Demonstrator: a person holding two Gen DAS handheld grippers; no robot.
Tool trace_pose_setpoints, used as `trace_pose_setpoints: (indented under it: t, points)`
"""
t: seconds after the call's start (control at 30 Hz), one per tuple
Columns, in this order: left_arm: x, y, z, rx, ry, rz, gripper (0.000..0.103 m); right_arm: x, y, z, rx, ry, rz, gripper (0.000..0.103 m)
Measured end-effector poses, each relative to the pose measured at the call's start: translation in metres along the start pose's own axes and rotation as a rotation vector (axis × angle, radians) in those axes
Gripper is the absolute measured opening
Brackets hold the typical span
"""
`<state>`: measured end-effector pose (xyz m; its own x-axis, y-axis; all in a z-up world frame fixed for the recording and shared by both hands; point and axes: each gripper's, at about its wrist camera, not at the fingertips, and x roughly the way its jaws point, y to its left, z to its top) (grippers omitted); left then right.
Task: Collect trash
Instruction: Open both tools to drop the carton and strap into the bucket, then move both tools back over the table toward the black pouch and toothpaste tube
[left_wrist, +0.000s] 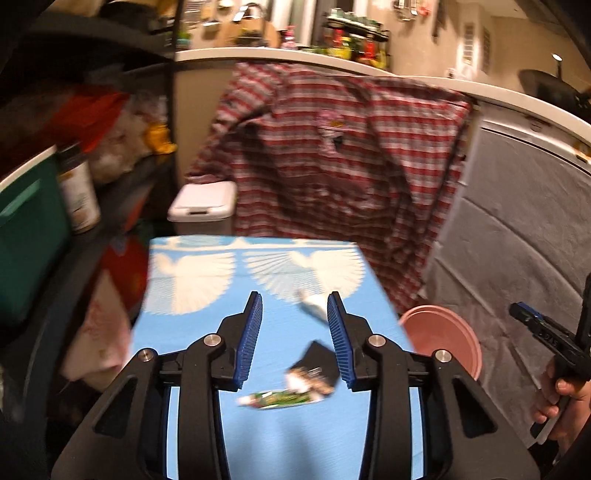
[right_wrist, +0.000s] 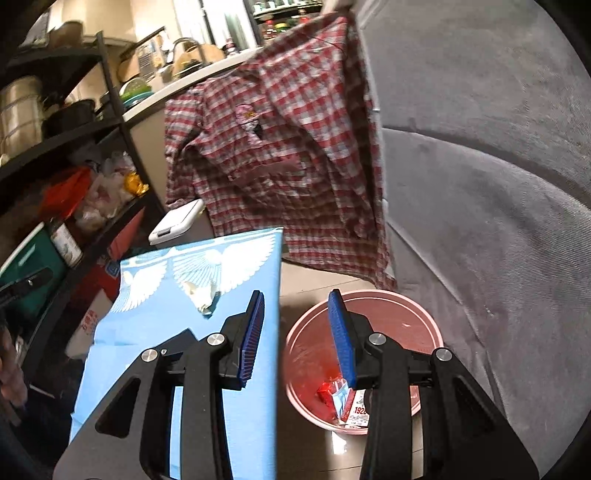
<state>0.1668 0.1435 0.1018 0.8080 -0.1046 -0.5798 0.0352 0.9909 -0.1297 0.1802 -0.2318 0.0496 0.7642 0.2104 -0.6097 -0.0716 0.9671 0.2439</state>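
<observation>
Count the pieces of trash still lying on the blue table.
3. A green wrapper nearest the camera, a black packet just beyond it to the right, and a crumpled white paper farther back. The left gripper may hide more.

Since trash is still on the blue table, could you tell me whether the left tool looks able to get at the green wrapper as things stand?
Probably yes. The left tool is open above the blue table, and the green wrapper lies flat and uncovered between its fingers; only the dark packet lies close beside it.
</observation>
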Motion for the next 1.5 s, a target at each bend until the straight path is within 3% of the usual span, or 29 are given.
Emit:
trace_pose_setpoints:
  t: [0.07,0.17,0.33,0.47,0.8,1.0,1.13,1.3,1.43,1.5]
  points:
    - [0.0,0.017,-0.01,-0.016,0.012,0.02,0.033,0.003,0.01,-0.004,-0.015,0.016,0.018,0.021]
    - [0.007,0.045,-0.032,-0.068,0.046,0.039,0.026,0.008,0.022,-0.008,-0.025,0.036,0.054,0.013]
    - [0.019,0.075,-0.053,-0.092,0.114,0.066,0.024,0.013,0.035,-0.013,-0.04,0.055,0.079,0.013]
    - [0.026,0.085,-0.058,-0.113,0.133,0.035,0.024,0.017,0.04,-0.017,-0.039,0.074,0.116,0.013]
    - [0.05,0.078,-0.07,-0.062,0.185,-0.032,0.024,0.039,0.063,-0.029,-0.065,0.137,0.241,0.014]
    - [0.057,0.087,-0.07,-0.081,0.191,-0.029,0.024,0.055,0.103,-0.039,-0.178,0.172,0.316,0.014]
    - [0.058,0.087,-0.067,-0.082,0.185,-0.03,0.024,0.065,0.139,-0.053,-0.321,0.194,0.352,0.015]
    - [0.06,0.087,-0.068,-0.066,0.198,-0.023,0.024,0.083,0.17,-0.082,-0.529,0.227,0.327,0.021]
    - [0.07,0.088,-0.074,-0.048,0.233,-0.028,0.024,0.097,0.19,-0.099,-0.655,0.216,0.302,0.036]
    - [0.076,0.086,-0.078,-0.027,0.26,-0.043,0.024,0.106,0.198,-0.104,-0.706,0.216,0.288,0.038]
